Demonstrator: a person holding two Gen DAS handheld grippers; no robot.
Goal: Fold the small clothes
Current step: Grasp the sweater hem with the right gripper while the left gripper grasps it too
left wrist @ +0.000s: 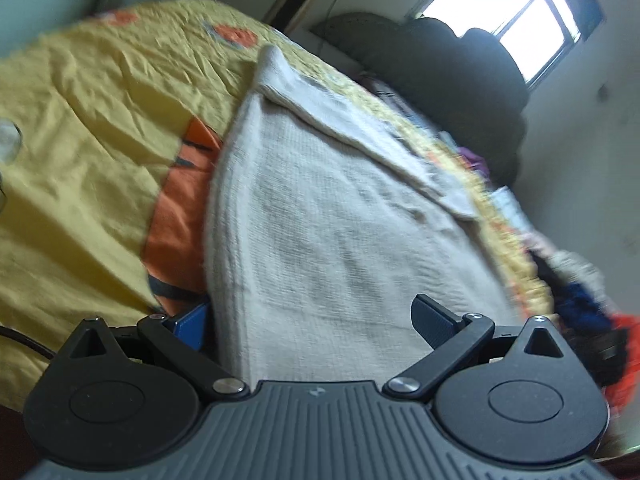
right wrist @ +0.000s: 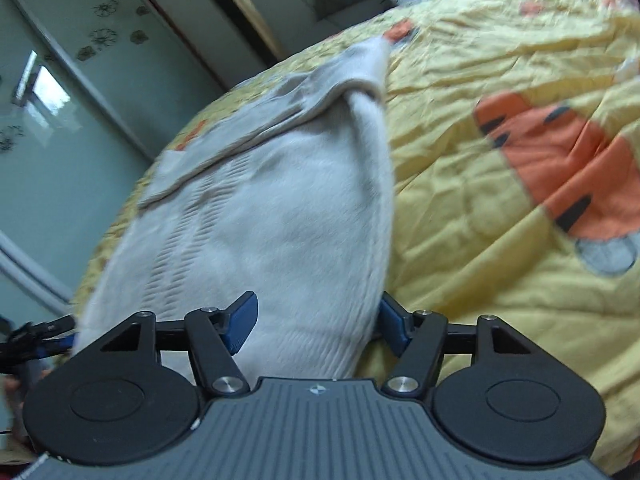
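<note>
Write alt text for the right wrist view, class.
A cream knitted garment lies on a yellow quilt printed with an orange tiger; its near end sits between the right gripper's blue pads, jaws apart.

We see a bed covered by a crumpled yellow quilt (left wrist: pixel 92 128) printed with orange striped tiger figures. A pale knitted garment (left wrist: pixel 332 220) lies flat on the quilt, one sleeve folded across its far end. Beyond the garment's far side, at the quilt's edge, we make out a blurred heap of dark clothes (left wrist: pixel 576 304).
</note>
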